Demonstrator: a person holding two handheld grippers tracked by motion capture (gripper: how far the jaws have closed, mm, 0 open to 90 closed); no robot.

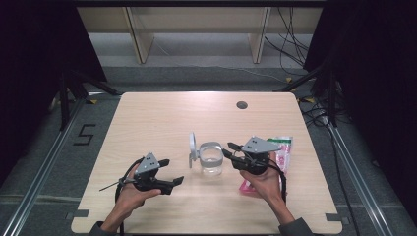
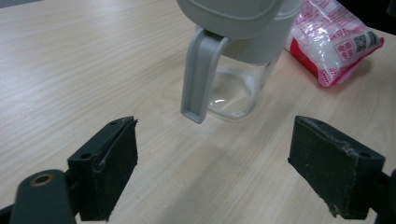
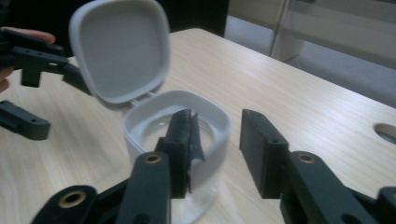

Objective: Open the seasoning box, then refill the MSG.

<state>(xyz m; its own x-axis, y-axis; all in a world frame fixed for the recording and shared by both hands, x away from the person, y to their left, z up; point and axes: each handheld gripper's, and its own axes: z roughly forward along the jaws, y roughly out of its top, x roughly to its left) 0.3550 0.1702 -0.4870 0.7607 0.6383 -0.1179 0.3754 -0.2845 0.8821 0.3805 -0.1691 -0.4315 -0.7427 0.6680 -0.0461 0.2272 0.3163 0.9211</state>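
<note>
Clear jar (image 1: 212,158) sits mid-bench, lid (image 1: 193,145) flipped up at its 9 o'clock; right tool (image 1: 229,149) half open straddling the 3 o'clock rim to steady it, left tool (image 1: 171,172) wide open, empty, facing the latch.

1. The left gripper (image 1: 169,172), at lower left of the high view, is black, with a grey three-cornered plate on top and a black cable looping off its rear.
2. The right gripper (image 1: 229,149), right of centre, has the same black body, grey plate and cable.
3. Close up, the jaws are black blocks with worn pads and brass-ringed holes.
4. Dark sleeve cuffs show at the bottom edge.
</note>
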